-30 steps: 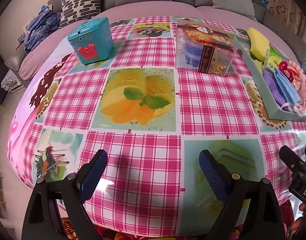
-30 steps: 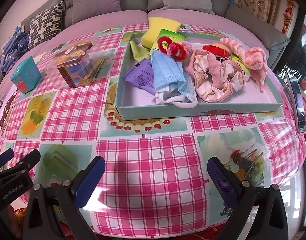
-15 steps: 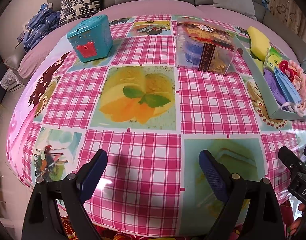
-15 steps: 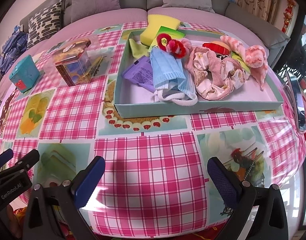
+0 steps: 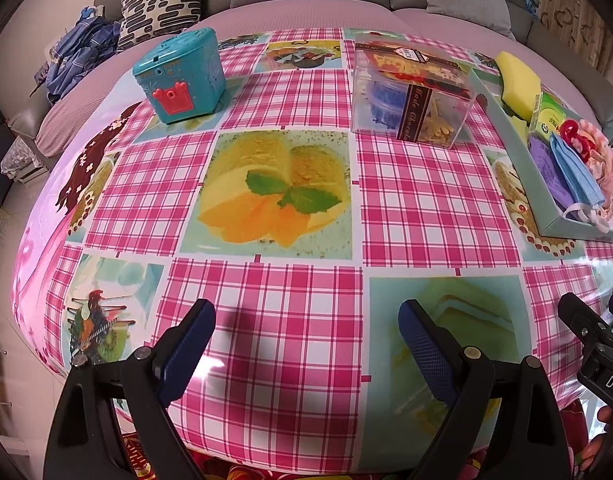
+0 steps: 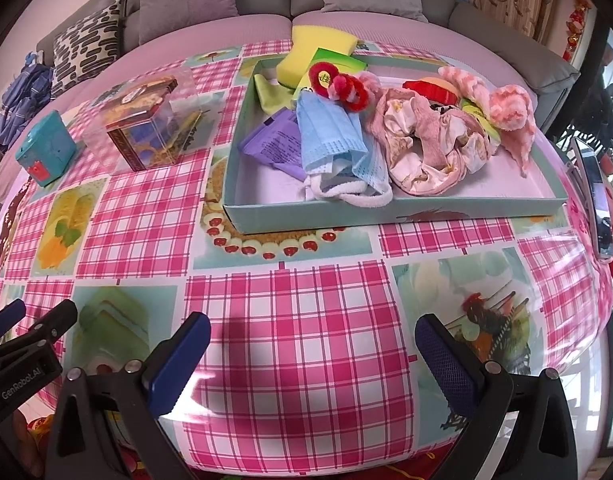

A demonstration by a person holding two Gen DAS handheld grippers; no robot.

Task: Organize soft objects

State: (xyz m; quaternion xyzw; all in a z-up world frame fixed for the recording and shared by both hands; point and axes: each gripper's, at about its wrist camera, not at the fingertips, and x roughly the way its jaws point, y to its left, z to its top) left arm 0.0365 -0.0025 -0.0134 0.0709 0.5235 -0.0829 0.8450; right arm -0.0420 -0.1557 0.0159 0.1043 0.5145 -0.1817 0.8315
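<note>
Both the left gripper (image 5: 306,340) and right gripper (image 6: 312,346) hover spread and empty above the tablecloth (image 6: 290,308); the face mask (image 6: 334,136), scrunchies (image 6: 426,148) and sponge (image 6: 318,52) lie heaped in the tray (image 6: 386,210), fitting either gathered or awaiting sorting

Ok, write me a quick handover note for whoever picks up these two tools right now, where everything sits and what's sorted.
Left tool: open, holds nothing, above the near part of the checked tablecloth.
Right tool: open, holds nothing, facing the teal tray.
In the tray: blue face mask, purple packet, pink cloth bundle, red scrunchie, green box. The yellow sponge rests on the far rim.
Outside the tray: clear chocolate box and teal toy box.
Done or left: unclear. The soft items lie heaped together in the tray, which fits either gathered already or waiting to be sorted out.
</note>
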